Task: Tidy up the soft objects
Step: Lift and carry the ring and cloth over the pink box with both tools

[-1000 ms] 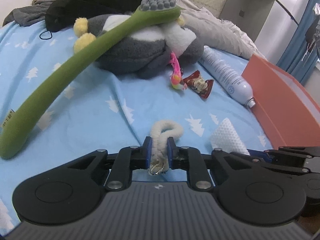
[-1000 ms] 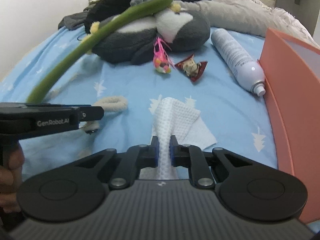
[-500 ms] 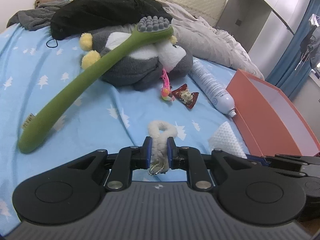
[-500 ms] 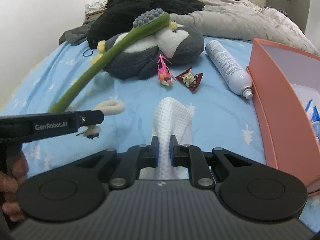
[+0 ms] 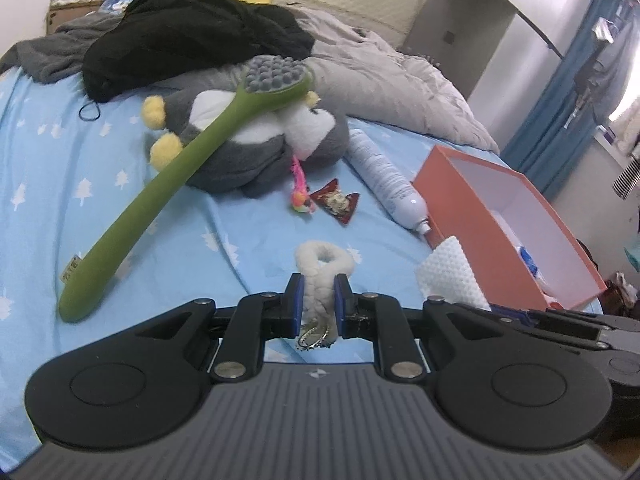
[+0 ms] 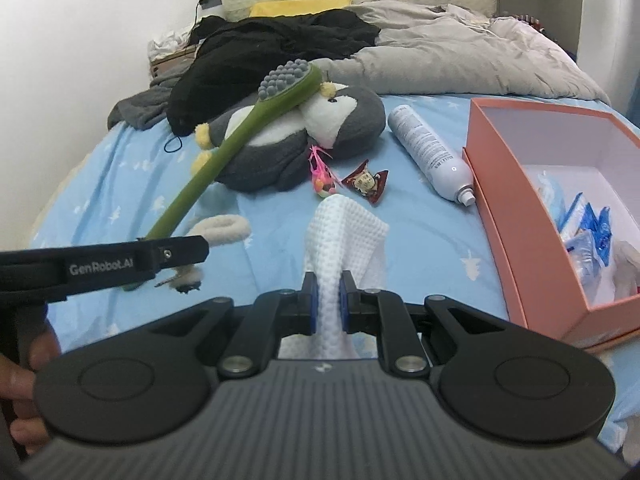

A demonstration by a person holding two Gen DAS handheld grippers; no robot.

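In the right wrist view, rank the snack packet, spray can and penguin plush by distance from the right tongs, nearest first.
From the right tongs:
1. Snack packet, just ahead, slightly right.
2. Spray can, farther right, beside the orange box.
3. Penguin plush, farthest, ahead left.

Between the jaws of the left gripper (image 5: 317,300), a cream fleece loop (image 5: 323,264) is showing a woolly, nubbly pile, with a shiny metal ring (image 5: 313,335) hanging at its near end. The white cloth (image 6: 340,240) pinched in the right gripper (image 6: 329,300) is looking waffle-textured and matt. Beyond the jaws, the bed sheet (image 5: 60,168) is reading as smooth printed cotton, the penguin toy (image 5: 256,148) as soft plush, the green brush (image 5: 168,184) as matt rubbery plastic, the spray can (image 6: 430,152) as glossy. To the right, the orange box (image 6: 516,216) is looking like matt cardboard.
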